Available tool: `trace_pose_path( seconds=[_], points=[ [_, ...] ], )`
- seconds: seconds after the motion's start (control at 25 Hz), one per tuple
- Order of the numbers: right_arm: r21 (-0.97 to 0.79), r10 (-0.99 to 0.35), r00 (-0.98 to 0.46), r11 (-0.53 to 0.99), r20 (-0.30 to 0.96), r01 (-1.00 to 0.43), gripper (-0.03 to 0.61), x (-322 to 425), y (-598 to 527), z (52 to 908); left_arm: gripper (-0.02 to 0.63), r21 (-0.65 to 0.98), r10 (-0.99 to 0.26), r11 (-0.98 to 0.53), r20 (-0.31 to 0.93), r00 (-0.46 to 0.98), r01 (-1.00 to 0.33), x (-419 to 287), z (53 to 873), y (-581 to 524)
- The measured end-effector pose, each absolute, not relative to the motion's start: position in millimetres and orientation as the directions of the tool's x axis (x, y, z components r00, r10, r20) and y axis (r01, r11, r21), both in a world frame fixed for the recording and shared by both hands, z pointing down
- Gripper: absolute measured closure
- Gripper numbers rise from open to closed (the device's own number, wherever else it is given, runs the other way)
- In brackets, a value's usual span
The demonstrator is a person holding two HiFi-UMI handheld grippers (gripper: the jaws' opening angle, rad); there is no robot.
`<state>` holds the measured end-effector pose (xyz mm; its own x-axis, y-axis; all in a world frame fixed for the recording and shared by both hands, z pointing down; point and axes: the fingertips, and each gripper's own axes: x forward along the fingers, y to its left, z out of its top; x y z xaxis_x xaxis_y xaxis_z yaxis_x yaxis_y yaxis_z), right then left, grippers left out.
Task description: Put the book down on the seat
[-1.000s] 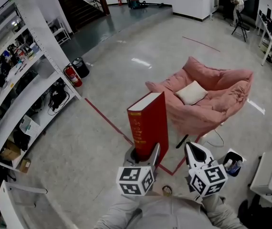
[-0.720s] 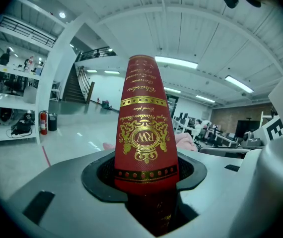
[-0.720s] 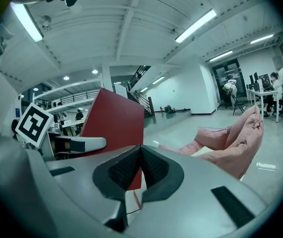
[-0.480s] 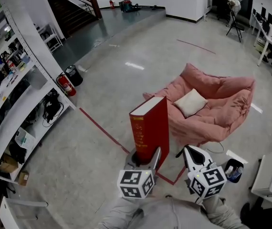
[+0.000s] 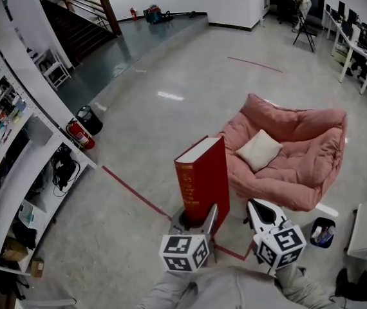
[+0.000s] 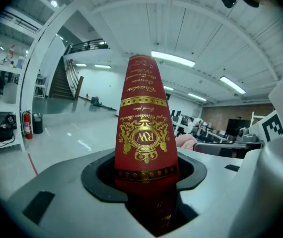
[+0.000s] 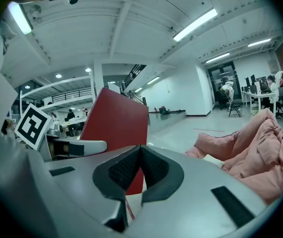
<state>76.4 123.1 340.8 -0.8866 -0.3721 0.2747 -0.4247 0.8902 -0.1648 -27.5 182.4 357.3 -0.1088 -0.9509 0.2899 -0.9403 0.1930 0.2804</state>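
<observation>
Quick update from my end: I've got the book point(image 5: 201, 182) clamped in the left gripper point(image 5: 195, 219). Its jaws stand partway apart, because that's how thick the thing is, and both pads press on the bottom end. In the left gripper view the red spine with its gold lettering sticks straight up from between the pads, so it's upright and not leaning much. The book is up in the air, off the left arm of the pink armchair point(image 5: 293, 153) as the head view shows it. It's on my side of the chair and isn't touching the cushion anywhere. A white pillow point(image 5: 259, 150) sits on the armchair's seat, propped toward the back. The right gripper point(image 5: 259, 208) hangs in front of the armchair, nearer to me, with its jaws closed tip to tip and nothing in them. In its own view the book's red cover is off to the left and the pink padding to the right. A red tape line point(image 5: 132, 192) runs across the floor left of the armchair. A fire extinguisher point(image 5: 79, 134) stands well away on that same side, by the shelves point(image 5: 9, 172). There's a small bin point(image 5: 323, 232) near the armchair's right front corner.
</observation>
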Motion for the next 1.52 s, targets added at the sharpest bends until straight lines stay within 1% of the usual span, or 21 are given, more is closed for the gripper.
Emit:
trace_pose_path(
  seconds=[0.48, 1.08, 1.28, 1.52],
  points=[
    [-0.164, -0.464, -0.844, 0.842, 0.267, -0.515, 0.578, 4.2, 86.5, 343.8, 0.374, 0.289, -0.957, 0.096, 0.29, -0.008, -0.952, -105.5, 362.6, 140.1],
    [-0.194, -0.467, -0.821, 0.817, 0.329, -0.543, 0.578, -30.3, 77.8, 365.8, 0.374, 0.318, -0.95, 0.015, 0.299, 0.085, -0.948, -137.7, 372.2, 114.7],
    [-0.198, -0.468, -0.815, 0.812, 0.341, -0.549, 0.578, -40.1, 55.3, 372.1, 0.374, 0.334, -0.947, 0.001, 0.302, 0.106, -0.943, -149.4, 376.8, 90.9],
    [-0.214, -0.485, -0.799, 0.79, 0.355, -0.574, 0.578, -63.6, 9.1, 384.6, 0.374, 0.332, -0.928, -0.056, 0.332, 0.172, -0.942, -169.7, 390.7, 47.3]
  ],
)
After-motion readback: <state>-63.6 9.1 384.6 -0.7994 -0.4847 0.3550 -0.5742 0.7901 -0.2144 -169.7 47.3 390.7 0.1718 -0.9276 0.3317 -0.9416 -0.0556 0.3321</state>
